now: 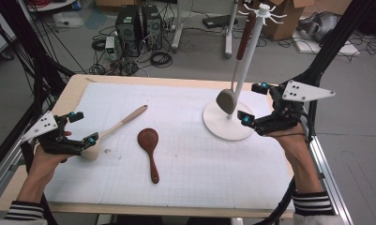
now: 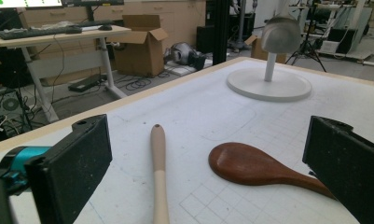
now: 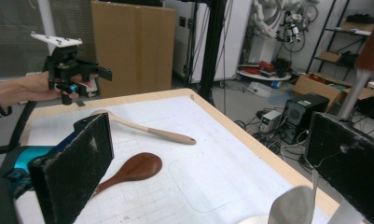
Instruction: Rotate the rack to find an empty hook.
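Two spoons are lying loose on the worktop (image 1: 185, 197) while a third utensil, a grey-bowled ladle (image 1: 227, 100) with a brown handle, is hanging from the white rack (image 1: 252, 61) at the far right, so this looks like the middle of a hang-up job: one piece on its hook, two waiting. The left hand-held gripper (image 1: 78, 127) is hovering at the bowl end of the pale wooden spoon (image 1: 122, 123), jaws spread wide and gripping nothing; in the left gripper view that spoon's handle (image 2: 159, 172) is running straight up the middle between the two black jaws, which reads to me as lining up for a pick. The dark wooden spoon (image 1: 149, 149) is resting flat just beside it, near the middle of the gridded white mat (image 1: 185, 108), bowl pointing away from the person. The right hand-held gripper (image 1: 253, 104) is waiting released too, poised over the edge of the rack's round base (image 1: 214, 123), close to the hanging ladle but holding nothing. The next move, as I judge it, calls for lowering the left jaws around the pale spoon and closing on it, with care not to nudge the dark spoon. As for materials: the pale spoon is smooth light wood with a rounded tip and a small hole in it, the dark one is glossy reddish-brown with an oval bowl, the rack is a matte white post on a flat disc, and the jaws are carrying rough black pads.
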`<state>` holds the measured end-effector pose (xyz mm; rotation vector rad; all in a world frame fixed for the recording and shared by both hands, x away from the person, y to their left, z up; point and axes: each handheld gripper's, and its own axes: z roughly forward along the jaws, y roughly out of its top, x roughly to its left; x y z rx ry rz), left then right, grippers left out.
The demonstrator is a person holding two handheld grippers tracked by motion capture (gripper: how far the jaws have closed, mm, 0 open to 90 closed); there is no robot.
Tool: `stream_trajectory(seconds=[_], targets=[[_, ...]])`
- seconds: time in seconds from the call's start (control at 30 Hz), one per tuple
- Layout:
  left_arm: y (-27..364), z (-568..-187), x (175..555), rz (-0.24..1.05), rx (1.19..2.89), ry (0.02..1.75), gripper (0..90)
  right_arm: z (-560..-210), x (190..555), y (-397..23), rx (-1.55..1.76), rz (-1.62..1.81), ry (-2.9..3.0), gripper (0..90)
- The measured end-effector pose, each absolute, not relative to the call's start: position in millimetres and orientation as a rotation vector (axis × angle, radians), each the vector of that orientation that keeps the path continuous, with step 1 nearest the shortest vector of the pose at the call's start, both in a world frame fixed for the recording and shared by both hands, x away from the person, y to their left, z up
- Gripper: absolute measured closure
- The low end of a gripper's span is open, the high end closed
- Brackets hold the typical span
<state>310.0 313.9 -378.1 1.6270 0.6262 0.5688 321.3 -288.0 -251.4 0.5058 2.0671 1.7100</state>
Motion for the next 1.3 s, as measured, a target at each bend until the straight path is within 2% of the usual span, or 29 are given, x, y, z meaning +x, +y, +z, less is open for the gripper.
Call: stream_trajectory(seconds=[0.33, 0.97, 1.3], targets=[[312, -379, 309, 0.565, 1.626, 0.615, 1.7, -296, 312, -289, 0.539, 1.743, 2.036, 0.3], [313, -380, 304, 0.564, 1.623, 0.598, 1.7, -359, 308, -273, 0.57, 1.782, 2.035, 0.3], [314, -380, 305, 0.566, 1.631, 0.6, 1.7, -362, 307, -275, 0.597, 1.779, 2.032, 0.3]])
